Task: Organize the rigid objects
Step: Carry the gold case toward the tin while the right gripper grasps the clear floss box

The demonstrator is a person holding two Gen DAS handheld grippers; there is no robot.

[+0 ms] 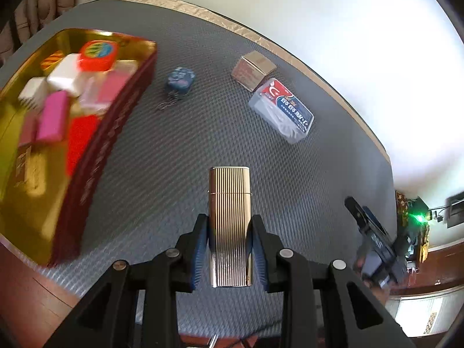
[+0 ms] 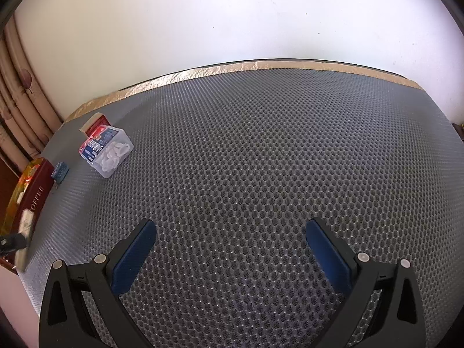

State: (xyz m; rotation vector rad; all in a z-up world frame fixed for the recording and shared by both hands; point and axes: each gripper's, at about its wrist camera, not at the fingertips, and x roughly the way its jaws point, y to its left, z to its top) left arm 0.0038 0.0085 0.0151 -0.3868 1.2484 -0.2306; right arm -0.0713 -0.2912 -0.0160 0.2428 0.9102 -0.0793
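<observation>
While the gold ribbed lighter (image 1: 229, 226) sits pinched in the left tongs (image 1: 229, 249) above the worktop (image 1: 203, 133), the tin (image 1: 101, 133) beside it holds pink, white and red boxes. Only right view shows clear box (image 2: 108, 150) contents: white pieces. Right tongs (image 2: 230, 249) spread, empty.

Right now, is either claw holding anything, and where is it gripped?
The left claw holds a ribbed gold lighter, pads clamped on the long sides of its lower body, cap end pointing away. The right claw is open, holding nothing.
</observation>
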